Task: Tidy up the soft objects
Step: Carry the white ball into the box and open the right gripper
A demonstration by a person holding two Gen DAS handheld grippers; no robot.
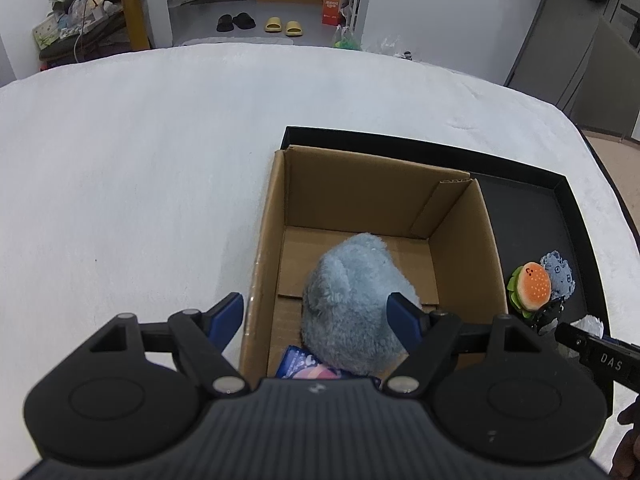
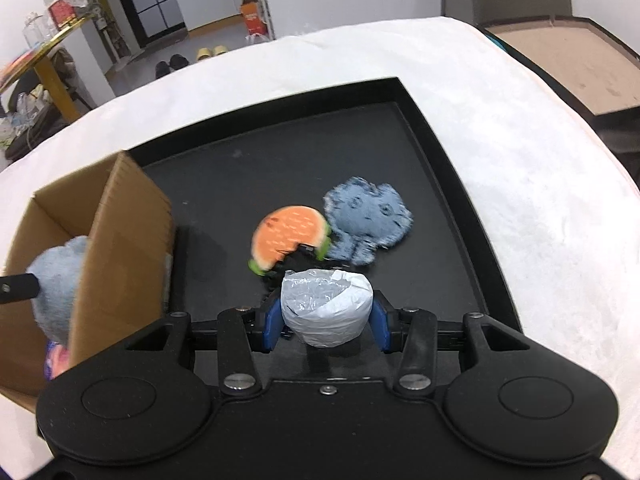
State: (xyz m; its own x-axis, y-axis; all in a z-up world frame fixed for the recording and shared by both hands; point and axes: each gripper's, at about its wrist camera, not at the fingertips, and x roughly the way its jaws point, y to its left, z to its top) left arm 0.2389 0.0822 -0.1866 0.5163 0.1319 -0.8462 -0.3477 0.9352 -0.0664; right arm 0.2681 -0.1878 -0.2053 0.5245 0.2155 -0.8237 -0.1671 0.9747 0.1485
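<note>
**Soft Toys Between Box and Tray**

Where the left wrist view looked down, found the left gripper (image 1: 316, 312) spread wide and gripping nothing, one blue fingertip (image 1: 230, 312) over the near-left wall of the open brown cardboard box (image 1: 360, 184), the other in front of the fluffy grey-blue plush toy (image 1: 352, 280). Saw that plush sitting inside the box, toward its near side, on the cardboard floor. Noted a pink-and-blue printed packet (image 1: 304, 364) tucked just beneath it at the near wall. Placed the box on the left part of the shallow black rectangular tray (image 1: 532, 216), and the tray on the white fleecy table cover (image 1: 120, 160).

From the right wrist view, found the right gripper (image 2: 326, 316) closed narrowly on a round white bundle wrapped in crinkled plastic (image 2: 326, 308), blue pads pressed to both of its sides, above the near part of the tray (image 2: 280, 152). Spotted beyond it an orange burger-shaped plush with green trim (image 2: 290, 232), somewhat blurred, touching a flat blue denim-like plush figure (image 2: 368, 216) on its right; both lay on the tray floor, right of the box (image 2: 120, 248). Caught the grey-blue plush (image 2: 56, 280) again, behind the box's wall. Could not make out the small dark item under the burger.
</note>
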